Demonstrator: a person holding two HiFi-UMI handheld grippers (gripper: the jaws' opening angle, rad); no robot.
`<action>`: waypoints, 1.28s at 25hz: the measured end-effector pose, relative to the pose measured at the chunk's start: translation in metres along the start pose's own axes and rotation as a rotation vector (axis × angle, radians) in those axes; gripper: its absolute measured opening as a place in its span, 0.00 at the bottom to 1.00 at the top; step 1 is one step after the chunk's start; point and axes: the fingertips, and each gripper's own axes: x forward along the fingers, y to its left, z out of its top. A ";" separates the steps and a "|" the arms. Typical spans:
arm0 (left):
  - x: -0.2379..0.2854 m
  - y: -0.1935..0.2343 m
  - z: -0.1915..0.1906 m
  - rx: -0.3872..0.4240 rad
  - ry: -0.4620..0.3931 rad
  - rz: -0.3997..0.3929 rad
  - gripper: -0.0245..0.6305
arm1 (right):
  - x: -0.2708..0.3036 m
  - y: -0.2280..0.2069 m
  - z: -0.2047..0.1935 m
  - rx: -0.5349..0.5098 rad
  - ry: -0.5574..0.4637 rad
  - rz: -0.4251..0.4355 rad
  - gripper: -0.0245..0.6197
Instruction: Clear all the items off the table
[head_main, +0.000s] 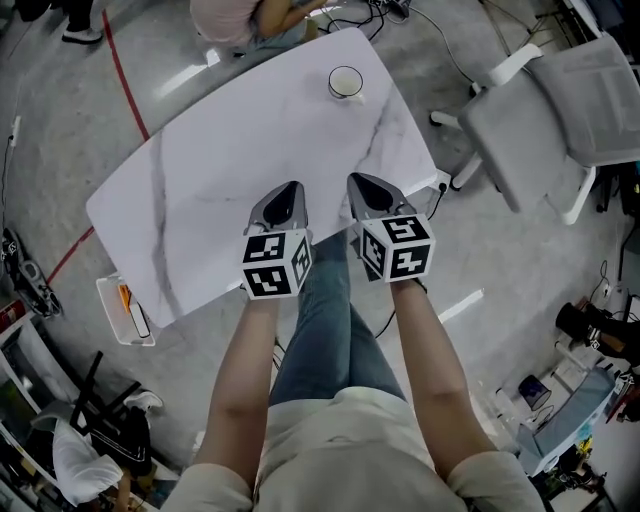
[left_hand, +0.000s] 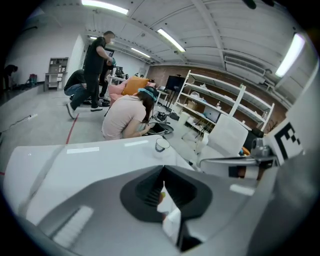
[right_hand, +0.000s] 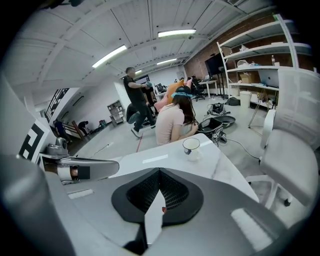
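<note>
A white ceramic mug (head_main: 346, 83) stands near the marbled white table's (head_main: 220, 160) far edge, well ahead of the left gripper (head_main: 289, 191) and right gripper (head_main: 361, 183), both closed and empty.

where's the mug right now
In the head view the mug stands near the far right corner of the table, ahead of the right gripper and apart from it.

Both bare forearms reach forward side by side. The left hand-held gripper (head_main: 285, 196) and right hand-held gripper (head_main: 362, 187) point downward, jaws closed together, nothing between them.
</note>
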 end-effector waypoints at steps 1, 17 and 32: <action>0.004 -0.002 0.001 -0.001 0.001 -0.001 0.05 | 0.002 -0.005 0.001 -0.001 0.003 -0.004 0.04; 0.103 0.013 0.020 -0.057 0.002 0.037 0.05 | 0.073 -0.081 0.025 -0.042 0.064 0.000 0.04; 0.180 0.025 0.020 -0.093 0.007 0.104 0.05 | 0.148 -0.141 0.041 -0.113 0.091 0.054 0.28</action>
